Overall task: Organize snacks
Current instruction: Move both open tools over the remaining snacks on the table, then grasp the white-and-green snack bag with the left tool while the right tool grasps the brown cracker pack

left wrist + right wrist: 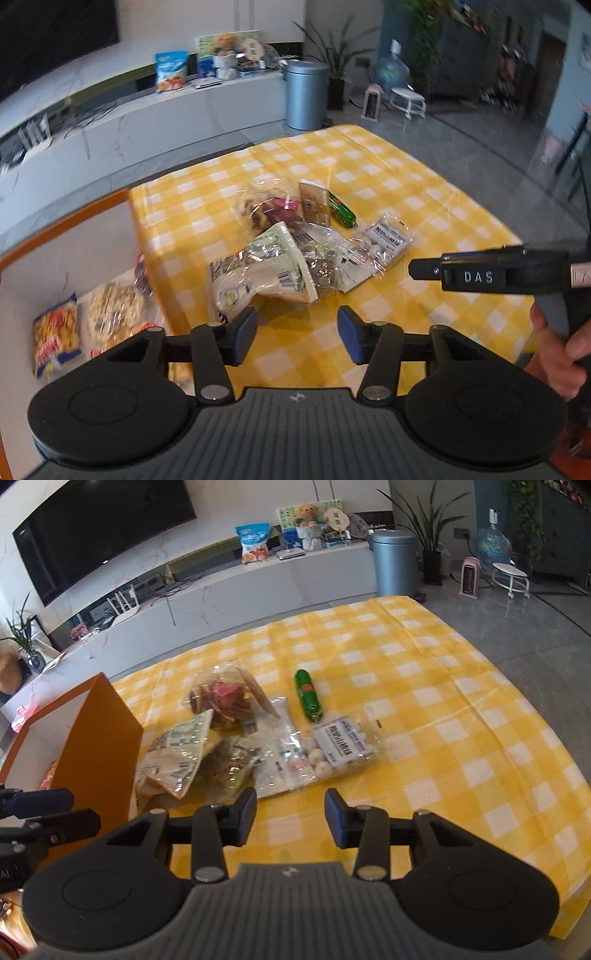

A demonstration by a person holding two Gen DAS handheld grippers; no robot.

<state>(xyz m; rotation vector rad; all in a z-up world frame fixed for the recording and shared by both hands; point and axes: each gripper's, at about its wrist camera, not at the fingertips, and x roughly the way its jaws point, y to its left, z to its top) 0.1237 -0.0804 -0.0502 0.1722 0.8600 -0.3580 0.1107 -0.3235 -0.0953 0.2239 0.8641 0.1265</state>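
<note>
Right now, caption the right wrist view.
Open right hand-held gripper above snack packets on checked tablecloth, orange box at left.

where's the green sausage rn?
On the yellow checked tablecloth, at the far edge of the snack pile: the green sausage lies just beyond the bag of white balls, right of the clear cookie bag.

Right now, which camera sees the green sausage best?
The right wrist view: the green sausage lies whole in the open there. In the left wrist view it looks smaller and blurrier, its far end partly tucked behind a small brown packet.
</note>
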